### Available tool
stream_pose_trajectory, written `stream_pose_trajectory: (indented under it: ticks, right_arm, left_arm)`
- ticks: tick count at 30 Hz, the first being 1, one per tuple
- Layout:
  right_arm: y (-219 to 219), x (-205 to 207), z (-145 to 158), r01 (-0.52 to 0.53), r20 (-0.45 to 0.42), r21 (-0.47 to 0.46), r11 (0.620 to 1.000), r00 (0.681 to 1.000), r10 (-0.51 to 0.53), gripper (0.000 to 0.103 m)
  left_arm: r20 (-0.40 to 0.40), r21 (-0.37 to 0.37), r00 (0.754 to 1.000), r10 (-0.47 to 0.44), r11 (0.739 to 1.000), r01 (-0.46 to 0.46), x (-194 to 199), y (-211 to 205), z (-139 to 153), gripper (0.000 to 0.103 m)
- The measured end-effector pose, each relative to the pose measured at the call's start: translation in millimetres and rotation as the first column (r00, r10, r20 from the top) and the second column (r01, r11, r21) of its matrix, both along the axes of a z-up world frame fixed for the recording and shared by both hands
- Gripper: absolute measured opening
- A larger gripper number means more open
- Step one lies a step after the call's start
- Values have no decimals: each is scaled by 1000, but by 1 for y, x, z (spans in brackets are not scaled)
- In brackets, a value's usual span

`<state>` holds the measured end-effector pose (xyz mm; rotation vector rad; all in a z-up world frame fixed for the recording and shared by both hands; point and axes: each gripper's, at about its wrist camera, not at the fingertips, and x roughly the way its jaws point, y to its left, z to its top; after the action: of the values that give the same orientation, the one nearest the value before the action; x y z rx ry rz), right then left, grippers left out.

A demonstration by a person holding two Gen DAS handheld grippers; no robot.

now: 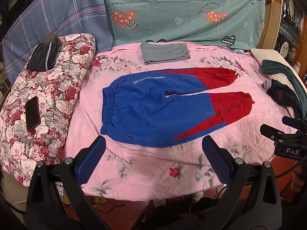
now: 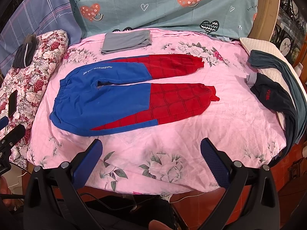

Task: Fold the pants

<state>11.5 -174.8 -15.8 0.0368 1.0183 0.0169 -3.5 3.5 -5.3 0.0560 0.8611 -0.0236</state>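
Two grippers, left (image 1: 153,161) and right (image 2: 151,163), are wide open and hold nothing. Ahead of both, the pants (image 1: 165,107) lie flat, legs apart. We should pinch the near leg's edge and lay it over the far leg

**What the two wrist views leave unseen**

The white lettering on the blue and red pants (image 1: 153,103) runs upside down and is too small to read surely. The red mark on the dark garment (image 2: 272,97) at the right is too small to make out. That garment and the teal one (image 2: 284,71) hang over the bed's right side, their lower ends out of sight. The phone (image 2: 12,103) on the floral quilt (image 1: 48,95) is partly hidden behind the left gripper (image 2: 7,134) in the right wrist view. The right gripper (image 1: 284,132) is cut by the left wrist view's right edge. Under the bed's near edge all is dark.
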Motion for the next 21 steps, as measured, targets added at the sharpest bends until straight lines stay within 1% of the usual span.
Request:
stream_pose_trajectory:
  ticks: [21]
  right_arm:
    - [2,1,-3,-2,-6,-3,1000,1000,2,102]
  left_arm:
    - [-5,0,1000,0,1000,0,1,1,-4,101]
